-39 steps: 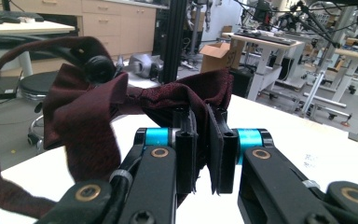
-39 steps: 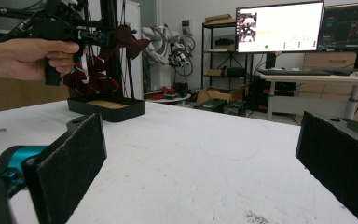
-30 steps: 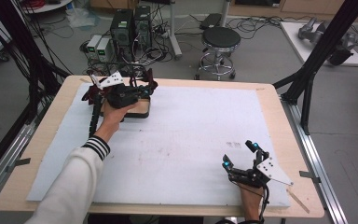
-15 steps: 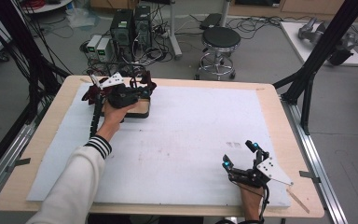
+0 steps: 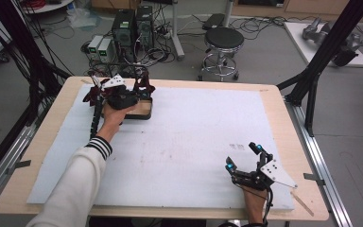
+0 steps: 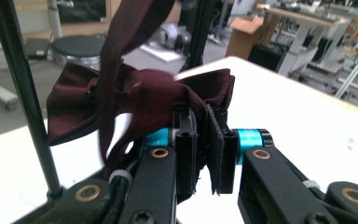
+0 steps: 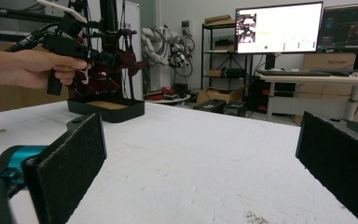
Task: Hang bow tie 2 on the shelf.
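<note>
The right gripper rests near the front right corner of the table, on the white sheet that covers most of the tabletop. Its jaws stand wide apart with nothing between them; in the right gripper view the two black pads flank bare sheet. The right hand enters from the front edge.

The middle of the white sheet carries no objects. The left forearm, in a white sleeve with a striped cuff, crosses the sheet from the front left corner toward the far left corner.

Near the far left corner the left hand holds the left gripper above a shallow black tray with a wooden floor. In the left gripper view the jaws are clamped on a dark red bow tie: the pads pinch a fold of its fabric, and a strap of the same fabric runs upward out of frame. The bow tie hangs clear of the sheet, over the tray, as the right gripper view confirms.

Beyond the far edge, a round stool and computer cases stand on the floor.
</note>
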